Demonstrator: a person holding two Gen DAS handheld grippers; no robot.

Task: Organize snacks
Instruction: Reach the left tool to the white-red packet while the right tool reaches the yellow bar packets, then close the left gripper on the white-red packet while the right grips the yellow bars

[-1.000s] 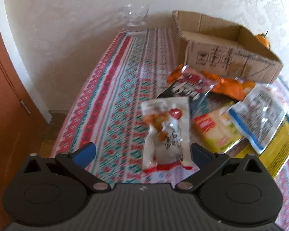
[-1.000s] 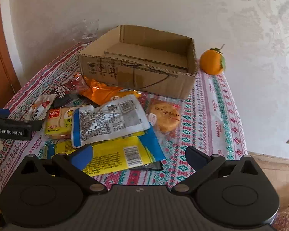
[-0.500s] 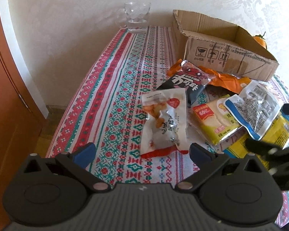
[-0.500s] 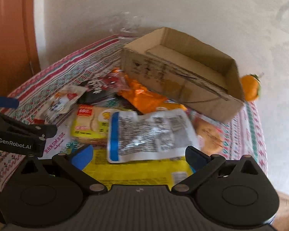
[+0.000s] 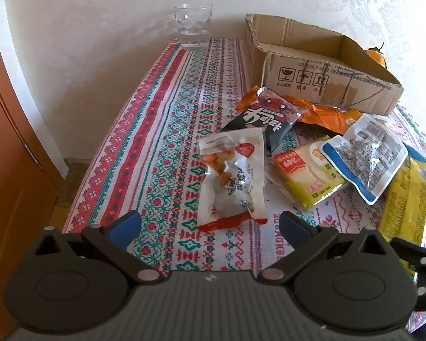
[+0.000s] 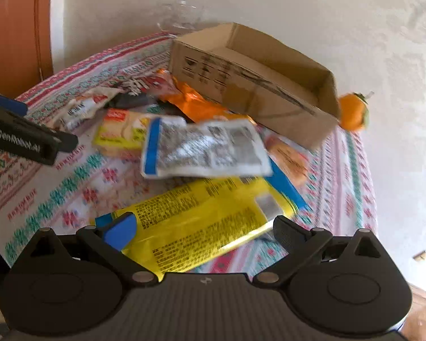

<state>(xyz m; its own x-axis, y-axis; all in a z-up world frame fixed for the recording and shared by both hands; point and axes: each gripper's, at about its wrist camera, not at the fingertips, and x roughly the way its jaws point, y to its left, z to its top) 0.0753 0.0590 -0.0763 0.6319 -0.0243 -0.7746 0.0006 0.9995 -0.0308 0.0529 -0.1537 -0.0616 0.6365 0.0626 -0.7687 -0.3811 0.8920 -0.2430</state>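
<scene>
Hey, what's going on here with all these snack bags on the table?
A person holds a gripper in each hand over a patterned tablecloth strewn with snack packets. Nothing is grasped yet. The left gripper, jaws open, faces a white packet. The right gripper, also open, hangs over a big yellow bag. The cardboard box behind the pile looks empty, as far as can be seen.
</scene>
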